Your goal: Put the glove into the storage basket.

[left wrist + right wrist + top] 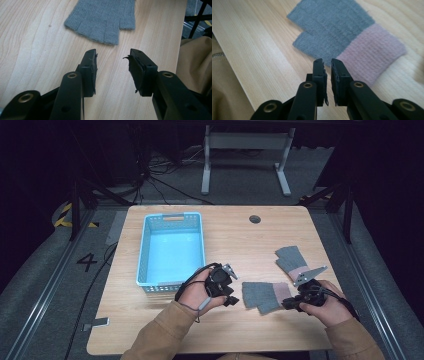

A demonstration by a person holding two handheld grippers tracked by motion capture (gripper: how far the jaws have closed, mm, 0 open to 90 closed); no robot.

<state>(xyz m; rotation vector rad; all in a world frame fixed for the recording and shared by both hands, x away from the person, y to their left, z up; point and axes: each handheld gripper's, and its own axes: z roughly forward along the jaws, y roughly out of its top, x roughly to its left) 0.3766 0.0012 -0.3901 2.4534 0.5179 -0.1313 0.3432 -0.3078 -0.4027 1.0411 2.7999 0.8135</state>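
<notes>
Left gripper (231, 296) jaws approx half apart, right gripper (288, 304) jaws w/ narrow gap, both low, nothing gripped.

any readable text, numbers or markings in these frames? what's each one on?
"4": dark numeral on the grey floor left of the table.
Yellow-black hazard stripes: on the floor further back, no words.
Nothing legible on the blue basket or the gloves.

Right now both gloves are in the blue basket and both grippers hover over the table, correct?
Not quite. The basket holds nothing; the near glove and far glove lie on the table, as the high view shows. The left gripper and right gripper do hover over it.
</notes>
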